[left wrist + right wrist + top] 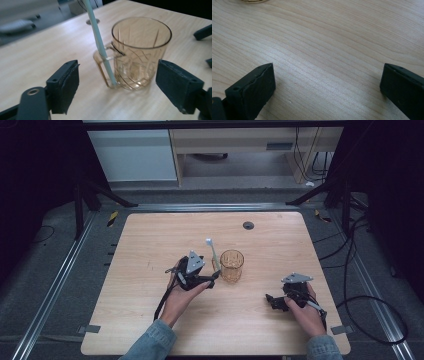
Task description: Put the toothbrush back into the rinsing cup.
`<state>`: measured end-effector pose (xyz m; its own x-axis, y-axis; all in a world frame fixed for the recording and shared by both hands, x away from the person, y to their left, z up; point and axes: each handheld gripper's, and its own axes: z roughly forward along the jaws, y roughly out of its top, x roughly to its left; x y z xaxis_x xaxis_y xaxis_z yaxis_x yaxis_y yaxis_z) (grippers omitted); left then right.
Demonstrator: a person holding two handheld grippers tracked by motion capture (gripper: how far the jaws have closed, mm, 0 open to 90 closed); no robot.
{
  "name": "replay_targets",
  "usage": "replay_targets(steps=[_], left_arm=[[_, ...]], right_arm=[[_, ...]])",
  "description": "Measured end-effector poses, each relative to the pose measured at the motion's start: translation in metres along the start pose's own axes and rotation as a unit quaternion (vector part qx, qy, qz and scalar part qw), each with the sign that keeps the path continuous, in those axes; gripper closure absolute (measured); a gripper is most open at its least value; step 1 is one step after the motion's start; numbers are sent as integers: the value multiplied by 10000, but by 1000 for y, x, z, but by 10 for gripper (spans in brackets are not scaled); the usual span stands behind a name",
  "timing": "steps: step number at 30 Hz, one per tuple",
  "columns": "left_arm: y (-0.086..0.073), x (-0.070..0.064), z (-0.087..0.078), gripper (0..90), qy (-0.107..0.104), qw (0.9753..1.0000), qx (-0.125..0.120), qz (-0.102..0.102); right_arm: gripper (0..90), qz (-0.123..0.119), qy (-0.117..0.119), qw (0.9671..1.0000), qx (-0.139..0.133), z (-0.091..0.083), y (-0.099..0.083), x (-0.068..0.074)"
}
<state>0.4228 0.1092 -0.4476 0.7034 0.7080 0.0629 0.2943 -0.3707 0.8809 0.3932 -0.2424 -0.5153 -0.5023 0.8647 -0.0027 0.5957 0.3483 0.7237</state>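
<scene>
An amber glass mug (232,265) stands upright near the table's middle. A pale blue toothbrush (212,252) stands steeply at its left side, head up. In the left gripper view the toothbrush (100,42) passes down through the handle loop of the mug (142,50) and its lower end rests on the table. My left gripper (216,276) is just in front of the mug, open, its jaws wide on either side of the mug and brush (117,75) and touching neither. My right gripper (272,301) hovers low over bare wood at the front right, open and empty (328,72).
The wooden table (150,240) has a round black grommet (248,225) near its far edge. The mug's base (252,0) shows at the top of the right gripper view. Black cables (350,285) lie on the floor to the right.
</scene>
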Motion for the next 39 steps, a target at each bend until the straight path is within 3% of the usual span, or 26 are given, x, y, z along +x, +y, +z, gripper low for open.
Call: replay_targets(steps=[1,3,13,19,20,25,31,35,39], left_arm=[[-2,0,-1,156,-39,9998,214,12],[-5,1,-3,148,-53,9993,357,-36],[-5,12,-16,118,27,9979,632,-159],[-7,29,-25,104,189,9965,753,-298],[-8,35,-29,99,356,9955,775,-418],[-10,48,-38,86,486,9938,866,-508],[-17,68,-48,72,697,9898,1067,-637],[-23,80,-52,70,782,9873,1148,-772],[-30,92,-56,54,752,9865,1169,-864]], right_arm=[[4,1,0,10000,-1,0,0,0],[4,1,1,10000,0,0,0,0],[4,-1,0,10000,0,0,0,0],[4,0,0,10000,-1,0,0,0],[4,2,0,10000,0,0,0,0],[4,4,-1,10000,-1,0,0,0],[4,-2,0,10000,-3,0,0,0],[4,7,-1,10000,-1,0,0,0],[4,4,0,10000,0,0,0,0]])
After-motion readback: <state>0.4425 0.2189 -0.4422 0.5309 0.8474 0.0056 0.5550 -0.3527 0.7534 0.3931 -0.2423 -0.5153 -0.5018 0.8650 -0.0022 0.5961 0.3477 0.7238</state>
